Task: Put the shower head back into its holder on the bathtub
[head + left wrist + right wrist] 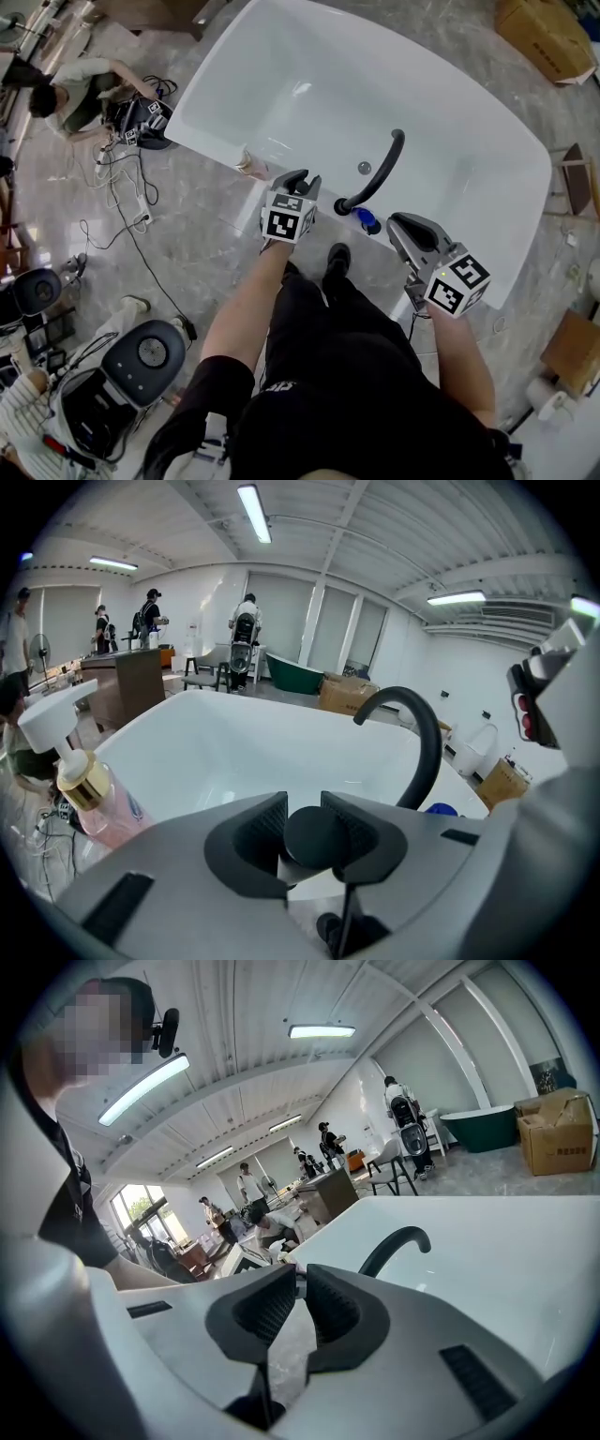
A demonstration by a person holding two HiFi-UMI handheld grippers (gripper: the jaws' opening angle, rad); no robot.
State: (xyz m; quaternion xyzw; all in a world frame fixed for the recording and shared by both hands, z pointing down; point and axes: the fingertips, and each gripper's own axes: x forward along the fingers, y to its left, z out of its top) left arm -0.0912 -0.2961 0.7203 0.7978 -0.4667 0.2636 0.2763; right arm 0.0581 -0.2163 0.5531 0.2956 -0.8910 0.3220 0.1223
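The white bathtub [216, 150] lies ahead, with a black curved spout [384, 164] on its near rim. My left gripper [296, 176] hovers over that rim just left of the spout, shut on a black round piece, the shower head [317, 841]. In the left gripper view the spout [424, 747] arches to the right, behind my left gripper [302, 803]. My right gripper [396, 222] hangs right of the spout's base; the right gripper view shows it [301, 1274] with only a slim gap and nothing between the pads. I cannot pick out the holder.
A pink bottle with a gold pump [89, 799] stands on the rim to the left. A blue object [367, 221] lies by the spout's base. A person crouches [70, 89] among floor cables [127, 202]; a cardboard box [544, 33] sits beyond the tub.
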